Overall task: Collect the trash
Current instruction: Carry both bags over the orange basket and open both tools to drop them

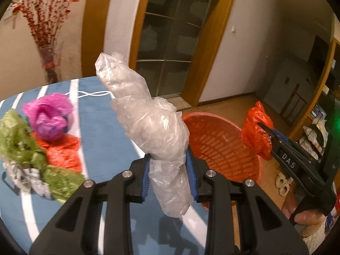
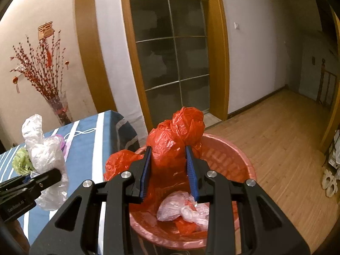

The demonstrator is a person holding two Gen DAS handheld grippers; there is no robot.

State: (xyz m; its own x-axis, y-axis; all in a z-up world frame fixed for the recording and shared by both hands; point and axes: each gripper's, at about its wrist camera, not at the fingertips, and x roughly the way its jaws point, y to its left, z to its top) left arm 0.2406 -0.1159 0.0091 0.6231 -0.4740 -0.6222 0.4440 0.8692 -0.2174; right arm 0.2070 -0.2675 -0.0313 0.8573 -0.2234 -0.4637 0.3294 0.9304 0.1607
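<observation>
My left gripper (image 1: 169, 159) is shut on a crumpled clear plastic bag (image 1: 146, 106) and holds it above the blue striped table (image 1: 102, 136), beside the red basket (image 1: 218, 146). My right gripper (image 2: 169, 150) is shut on a crumpled red plastic bag (image 2: 176, 136) and holds it over the red basket (image 2: 229, 159). The basket holds a clear bag (image 2: 182, 210) and red plastic. On the table lie a pink bag (image 1: 48, 116), a green bag (image 1: 23, 146), an orange-red bag (image 1: 63, 150) and a white printed scrap (image 1: 27, 178).
The basket stands at the table's right edge over a wooden floor (image 2: 276, 140). A vase of red branches (image 2: 57, 106) stands behind the table. A glass door (image 2: 170, 48) is ahead. Shelves (image 1: 318, 123) and slippers (image 2: 329, 182) are at the right.
</observation>
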